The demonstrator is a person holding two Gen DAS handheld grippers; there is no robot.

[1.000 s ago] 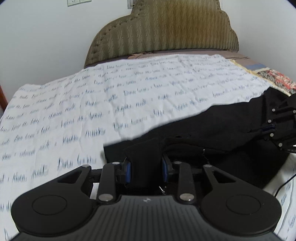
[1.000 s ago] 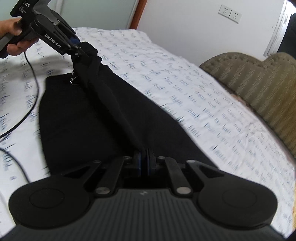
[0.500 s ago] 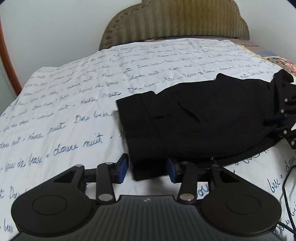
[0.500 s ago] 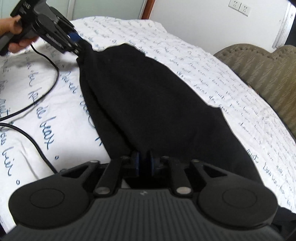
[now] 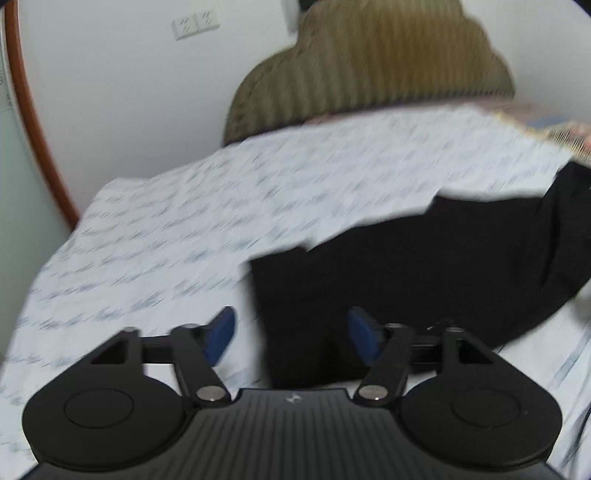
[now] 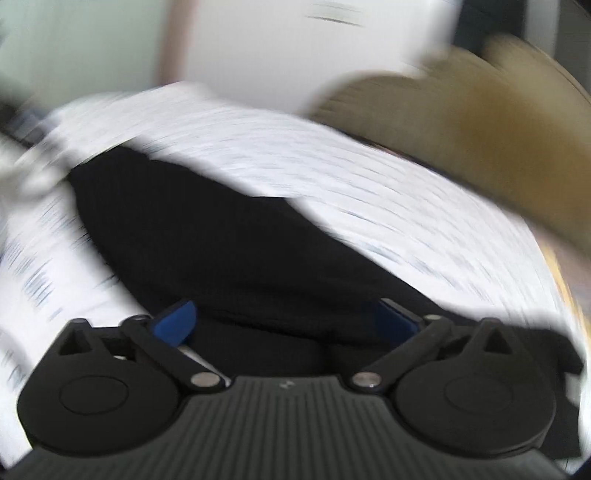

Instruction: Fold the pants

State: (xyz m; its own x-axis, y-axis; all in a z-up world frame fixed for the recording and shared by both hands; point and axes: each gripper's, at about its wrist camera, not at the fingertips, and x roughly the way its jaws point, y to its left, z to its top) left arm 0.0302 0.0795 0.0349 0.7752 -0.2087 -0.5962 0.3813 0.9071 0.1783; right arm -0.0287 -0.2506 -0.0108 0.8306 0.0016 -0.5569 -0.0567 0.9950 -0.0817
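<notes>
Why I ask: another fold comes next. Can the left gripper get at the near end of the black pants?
Probably yes: the left gripper, its jaws just opened, has the black pants lying flat between its pads, nothing in the way.

White bed sheet (image 5: pixel 295 192) with blue writing, padded olive headboard (image 5: pixel 376 66), white wall (image 5: pixel 129 92) with two sockets (image 5: pixel 195 23), brown door frame (image 5: pixel 33 110)
</notes>
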